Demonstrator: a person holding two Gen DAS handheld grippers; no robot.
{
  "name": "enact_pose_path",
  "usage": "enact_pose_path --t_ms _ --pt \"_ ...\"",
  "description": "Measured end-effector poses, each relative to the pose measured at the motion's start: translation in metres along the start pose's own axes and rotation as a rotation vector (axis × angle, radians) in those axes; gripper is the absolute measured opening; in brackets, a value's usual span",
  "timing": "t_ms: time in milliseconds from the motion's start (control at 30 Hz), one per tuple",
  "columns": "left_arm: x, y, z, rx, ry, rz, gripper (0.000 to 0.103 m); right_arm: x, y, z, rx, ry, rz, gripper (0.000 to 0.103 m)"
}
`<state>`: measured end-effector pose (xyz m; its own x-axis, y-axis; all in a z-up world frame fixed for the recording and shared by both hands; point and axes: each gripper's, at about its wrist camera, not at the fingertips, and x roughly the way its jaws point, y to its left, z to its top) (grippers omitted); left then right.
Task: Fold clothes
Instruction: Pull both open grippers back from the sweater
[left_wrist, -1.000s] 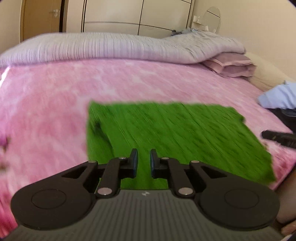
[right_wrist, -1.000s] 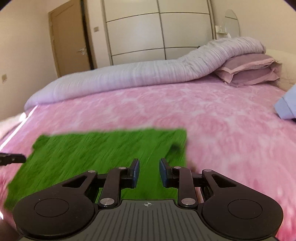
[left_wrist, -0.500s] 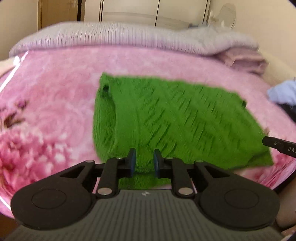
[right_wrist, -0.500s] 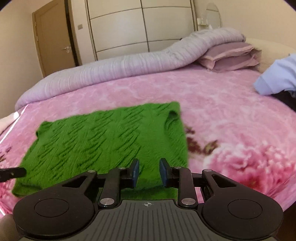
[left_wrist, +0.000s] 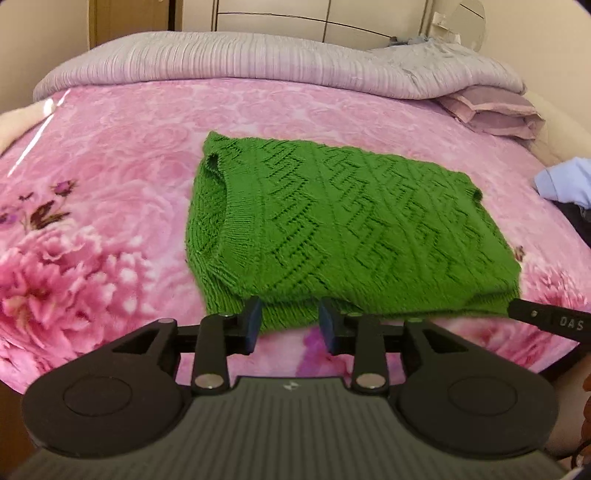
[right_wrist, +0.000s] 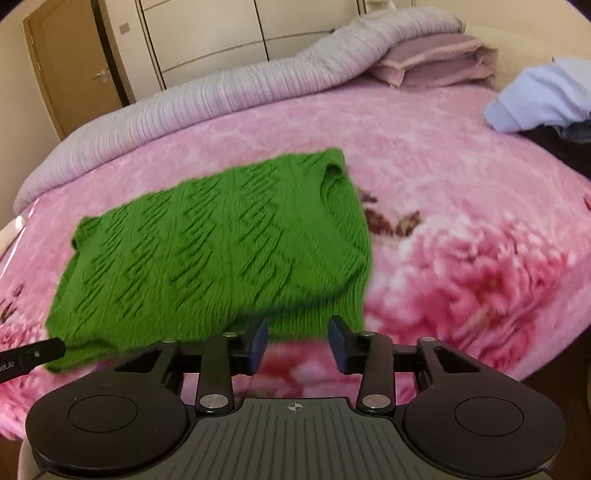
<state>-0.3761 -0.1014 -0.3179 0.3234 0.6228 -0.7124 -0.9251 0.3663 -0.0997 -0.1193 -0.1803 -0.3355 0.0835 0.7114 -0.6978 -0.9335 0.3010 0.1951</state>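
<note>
A green knitted sweater lies folded flat on the pink floral blanket; its neck opening faces left in the left wrist view. My left gripper hovers at the sweater's near hem. Its jaws are opening and the pads press on nothing. My right gripper sits at the near hem of the sweater toward its right end. Its jaws are also opening, with only blanket and the hem's edge showing between them. Each view catches a finger of the other gripper at the sweater's near corners.
A rolled lilac-grey duvet runs along the far side of the bed, with pillows at its right end. A light blue garment and dark clothes lie at the right. Wardrobe doors and a wooden door stand behind.
Both grippers have drawn back toward the near edge of the bed, so more of the sweater shows ahead of them. Both pairs of jaws now stand wider apart.
</note>
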Motion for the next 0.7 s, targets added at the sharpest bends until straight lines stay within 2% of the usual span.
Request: enact_pose_path --t_ms 167,433,700 --pt "-0.019 -0.01 -0.005 0.007 -0.009 0.016 0.033 -0.019 0.002 -0.005 0.005 -0.037 -0.032 0.055" --pt "-0.045 -0.022 -0.017 0.04 -0.019 0.043 0.04 -0.048 0.008 -0.015 0.002 -0.055 -0.043 0.06" --pt "-0.058 -0.031 -0.029 0.073 -0.017 0.05 0.043 -0.063 0.011 -0.025 0.016 -0.04 -0.018 0.063"
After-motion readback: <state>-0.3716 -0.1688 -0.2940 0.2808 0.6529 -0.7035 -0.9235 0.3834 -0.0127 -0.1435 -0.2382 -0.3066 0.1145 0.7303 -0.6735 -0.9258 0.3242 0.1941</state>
